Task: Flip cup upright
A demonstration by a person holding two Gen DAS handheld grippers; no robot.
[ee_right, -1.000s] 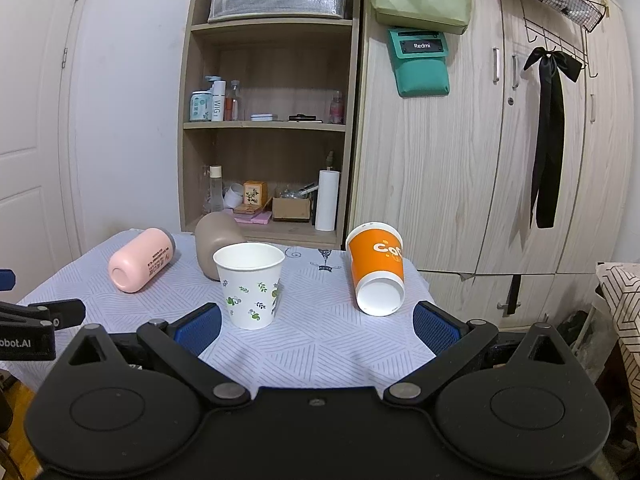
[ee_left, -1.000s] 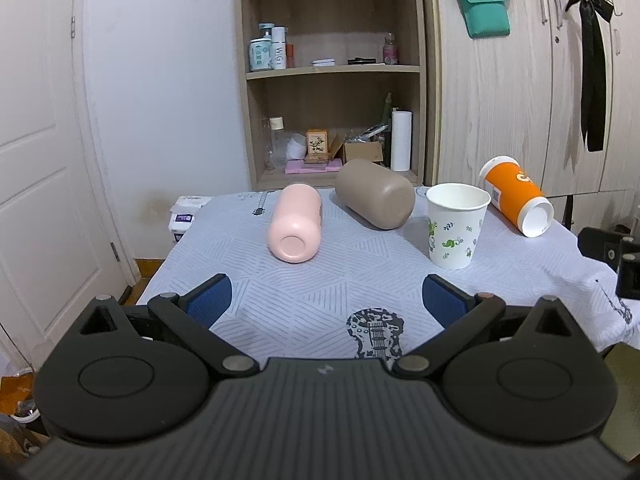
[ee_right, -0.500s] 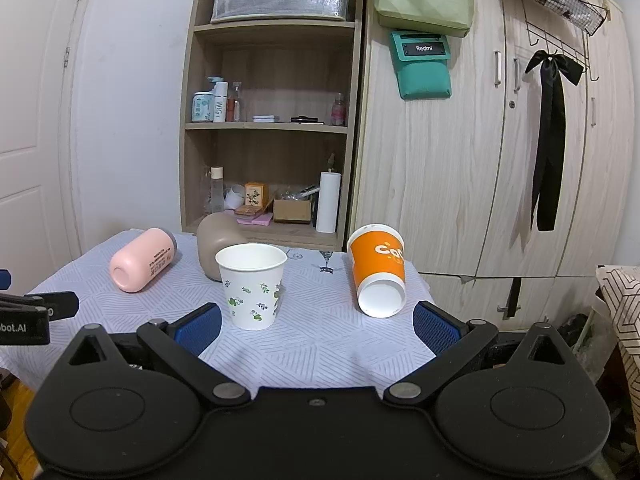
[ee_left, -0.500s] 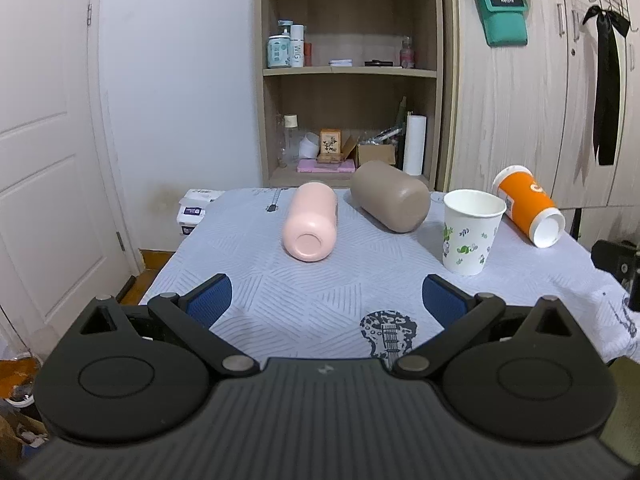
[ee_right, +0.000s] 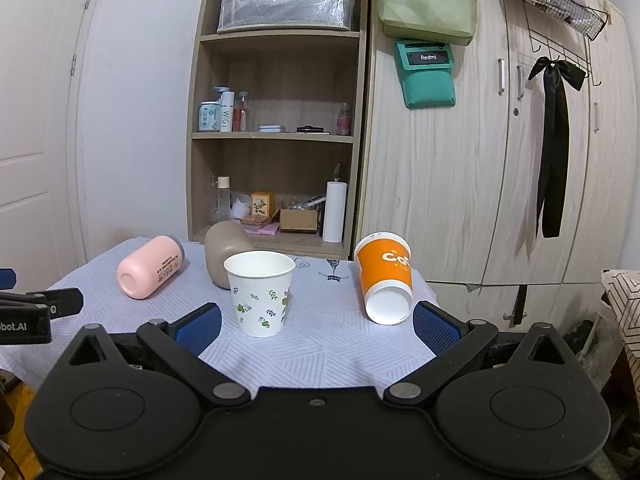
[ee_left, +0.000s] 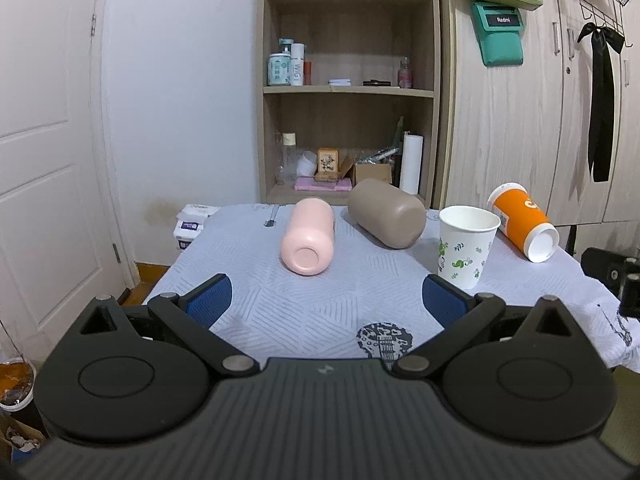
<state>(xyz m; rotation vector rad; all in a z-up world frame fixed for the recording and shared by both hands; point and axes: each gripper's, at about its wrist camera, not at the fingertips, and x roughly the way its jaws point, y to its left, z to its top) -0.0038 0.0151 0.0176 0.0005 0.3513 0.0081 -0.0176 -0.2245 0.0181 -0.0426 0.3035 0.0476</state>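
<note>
Your right tool [ee_right: 316, 322] is spread wide and empty, the orange cup [ee_right: 385, 280] lying on its side just ahead, toward its right finger. Your left tool [ee_left: 326, 300] also gapes, the pink bottle [ee_left: 309, 236] lying ahead on the tabletop [ee_left: 360, 288].

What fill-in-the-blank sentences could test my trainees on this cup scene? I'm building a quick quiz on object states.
1. The white paper cup with green leaf prints stands ____ on the table.
2. The orange cup lies on its ____.
3. The pink cup lies beside the ____ cup.
4. The left gripper and the right gripper are both open and hold ____.

Missing words: upright; side; brown; nothing
</note>
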